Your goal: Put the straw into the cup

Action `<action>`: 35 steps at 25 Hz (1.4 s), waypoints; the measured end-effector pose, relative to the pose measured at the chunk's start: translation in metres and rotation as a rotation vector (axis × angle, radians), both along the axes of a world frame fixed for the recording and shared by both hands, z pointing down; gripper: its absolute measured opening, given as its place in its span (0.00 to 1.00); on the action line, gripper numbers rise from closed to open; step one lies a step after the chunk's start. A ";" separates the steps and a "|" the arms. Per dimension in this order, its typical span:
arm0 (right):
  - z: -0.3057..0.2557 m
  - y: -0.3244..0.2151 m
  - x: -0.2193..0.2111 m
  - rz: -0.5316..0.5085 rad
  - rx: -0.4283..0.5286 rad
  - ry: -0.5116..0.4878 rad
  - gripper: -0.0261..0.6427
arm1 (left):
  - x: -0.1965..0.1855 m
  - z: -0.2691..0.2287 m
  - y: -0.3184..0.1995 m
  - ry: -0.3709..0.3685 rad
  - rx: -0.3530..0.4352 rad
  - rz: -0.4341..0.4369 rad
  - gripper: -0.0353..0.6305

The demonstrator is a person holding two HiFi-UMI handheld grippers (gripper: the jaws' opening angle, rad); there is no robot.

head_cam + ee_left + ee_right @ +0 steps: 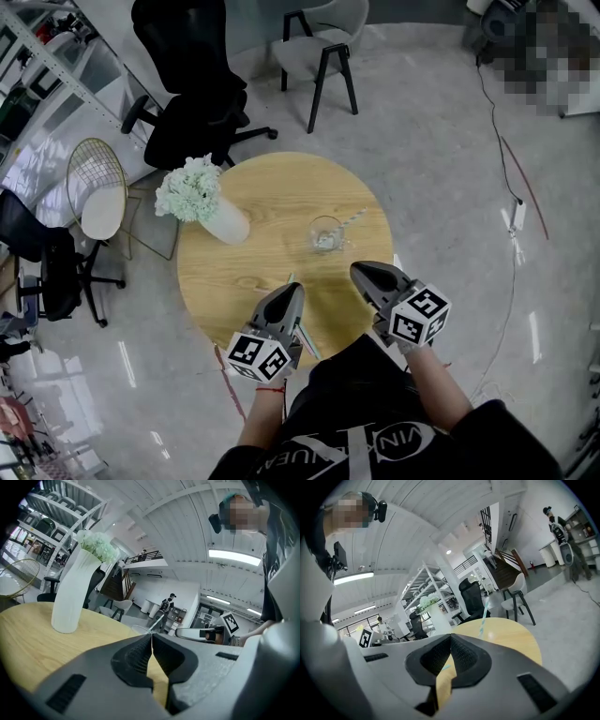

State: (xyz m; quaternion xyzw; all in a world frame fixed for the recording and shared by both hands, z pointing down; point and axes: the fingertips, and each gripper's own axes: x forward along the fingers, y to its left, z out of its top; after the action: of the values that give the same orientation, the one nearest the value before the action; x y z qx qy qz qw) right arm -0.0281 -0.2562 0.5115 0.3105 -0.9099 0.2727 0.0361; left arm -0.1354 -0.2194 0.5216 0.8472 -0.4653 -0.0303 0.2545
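A clear glass cup [325,234] stands on the round wooden table [253,281], right of centre. A striped straw [355,217] leans out of it toward the upper right. The right gripper view shows the straw [484,615] upright beyond the jaws. In the left gripper view the cup [139,630] and straw [157,620] are just past the jaw tips. My left gripper [296,287] is over the table's near edge, shut and empty. My right gripper [359,270] is a little nearer than the cup, shut, holding nothing.
A white vase [223,221] with pale green flowers [187,190] stands on the table's left side. A thin pale-green strip [307,339] lies at the near edge by the left gripper. Chairs [323,52] ring the table, and a cable [514,169] runs along the floor on the right.
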 end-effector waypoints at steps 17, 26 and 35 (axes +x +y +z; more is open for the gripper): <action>-0.024 0.092 -0.010 -0.046 0.032 0.012 0.04 | 0.004 -0.024 0.080 -0.001 0.047 0.034 0.07; -0.024 0.139 -0.014 -0.049 0.050 0.012 0.04 | -0.003 -0.021 0.129 -0.009 0.054 0.029 0.07; -0.028 0.181 -0.018 -0.043 0.057 0.008 0.04 | -0.012 -0.025 0.173 -0.009 0.067 0.019 0.07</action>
State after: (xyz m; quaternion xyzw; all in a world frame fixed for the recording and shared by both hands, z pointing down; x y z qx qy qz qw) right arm -0.0466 -0.0752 0.4832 0.2930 -0.9235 0.2447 0.0368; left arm -0.1478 -0.0465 0.4964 0.8597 -0.4572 -0.0399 0.2241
